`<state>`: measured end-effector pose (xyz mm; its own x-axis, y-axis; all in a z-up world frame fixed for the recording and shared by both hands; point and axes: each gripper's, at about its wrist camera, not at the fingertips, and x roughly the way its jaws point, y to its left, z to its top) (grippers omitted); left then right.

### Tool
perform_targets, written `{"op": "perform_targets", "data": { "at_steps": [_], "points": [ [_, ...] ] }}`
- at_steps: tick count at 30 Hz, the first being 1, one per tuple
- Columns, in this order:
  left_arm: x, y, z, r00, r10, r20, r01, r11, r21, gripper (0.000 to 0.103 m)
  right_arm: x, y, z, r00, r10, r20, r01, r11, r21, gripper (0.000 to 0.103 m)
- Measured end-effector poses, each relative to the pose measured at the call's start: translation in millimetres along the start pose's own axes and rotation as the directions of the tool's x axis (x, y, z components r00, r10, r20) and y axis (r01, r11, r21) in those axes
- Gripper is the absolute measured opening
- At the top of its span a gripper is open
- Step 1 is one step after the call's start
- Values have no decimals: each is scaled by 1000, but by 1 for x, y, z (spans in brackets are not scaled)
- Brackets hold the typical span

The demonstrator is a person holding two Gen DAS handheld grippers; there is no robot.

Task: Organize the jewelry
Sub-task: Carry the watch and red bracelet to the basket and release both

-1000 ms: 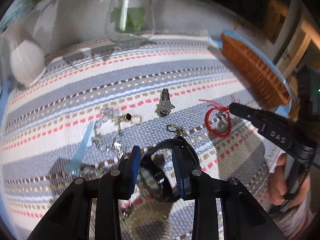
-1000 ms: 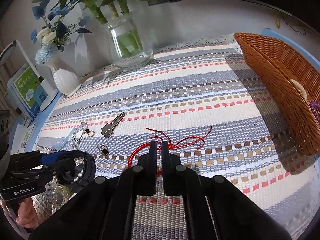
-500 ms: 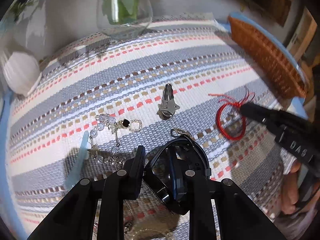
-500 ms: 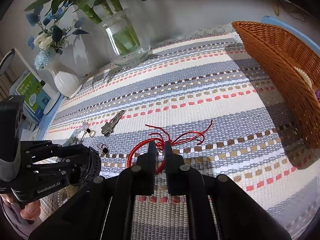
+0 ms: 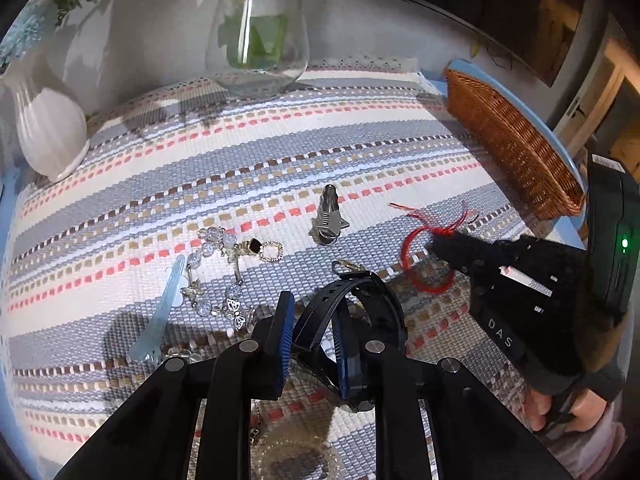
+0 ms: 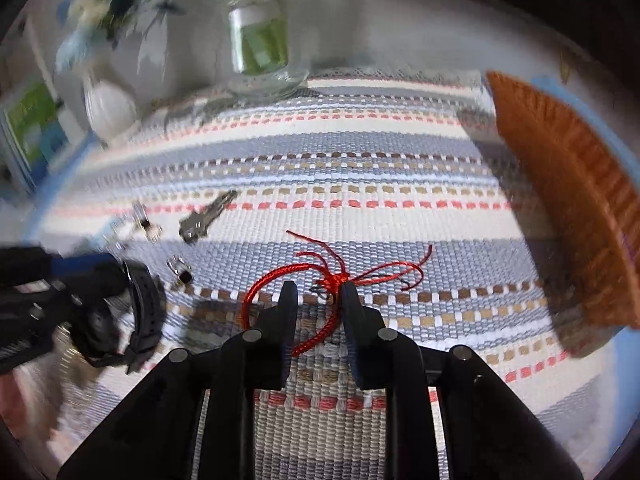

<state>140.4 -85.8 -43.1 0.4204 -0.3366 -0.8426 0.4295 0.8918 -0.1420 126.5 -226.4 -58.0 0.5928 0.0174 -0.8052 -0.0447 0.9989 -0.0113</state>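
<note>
My left gripper point(image 5: 312, 320) is shut on the strap of a black wristwatch point(image 5: 360, 312) and holds it over the striped mat. In the right wrist view the watch point(image 6: 136, 312) hangs from that gripper at the left. My right gripper point(image 6: 318, 300) is open, its fingers astride the knot of a red string bracelet point(image 6: 320, 280) lying on the mat. The left wrist view shows the same bracelet point(image 5: 424, 256) under the right gripper's tip. A wicker basket point(image 6: 568, 200) stands at the right, also in the left wrist view point(image 5: 508, 140).
On the mat lie a silver key point(image 5: 328, 216), a crystal bead chain with earrings point(image 5: 228, 264), a pale blue hair clip point(image 5: 160, 312) and a small clasp point(image 5: 348, 266). A glass vase point(image 5: 258, 36) and a white vase point(image 5: 48, 124) stand at the back.
My right gripper has opened over the red bracelet; it was shut before. My left gripper has closed on the watch strap and lifted it slightly. The right view is blurred from motion.
</note>
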Motion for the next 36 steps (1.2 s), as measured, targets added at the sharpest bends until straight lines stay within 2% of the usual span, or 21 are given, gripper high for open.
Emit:
{"op": "perform_targets", "data": {
  "at_steps": [1,2,6,12,16,22,30,36],
  "points": [
    [-1,1,-1,1000,-1,4,1,1000,-2,19,0,3,0,1000,-2,2,2,1000,-14,9],
    [-2,1,-2,1000,-3,7,3,1000,-5,19,0,4,0,1000,6,1,-6,1000,-19,4],
    [-7,3,-3,1000,-18,22,18,1000,-16,18,-2,-4,0,999,40,5,-41,999,14,4],
    [-17,0,-2,998,-33,54,34,999,-21,18,-19,-22,-3,988,111,104,-119,990,75,4],
    [-23,-6,0,996,-36,76,37,999,-6,18,-26,-34,-3,978,158,138,-175,977,123,4],
    [-32,-22,9,993,-56,107,53,998,27,18,-41,-53,-5,970,169,177,-198,967,162,4],
    [-43,-65,38,985,-86,149,71,992,103,18,-83,-89,0,956,124,268,-183,961,209,4],
    [-43,-121,74,977,-129,172,95,977,193,18,-115,-137,1,941,47,334,-142,953,268,4]
  ]
}}
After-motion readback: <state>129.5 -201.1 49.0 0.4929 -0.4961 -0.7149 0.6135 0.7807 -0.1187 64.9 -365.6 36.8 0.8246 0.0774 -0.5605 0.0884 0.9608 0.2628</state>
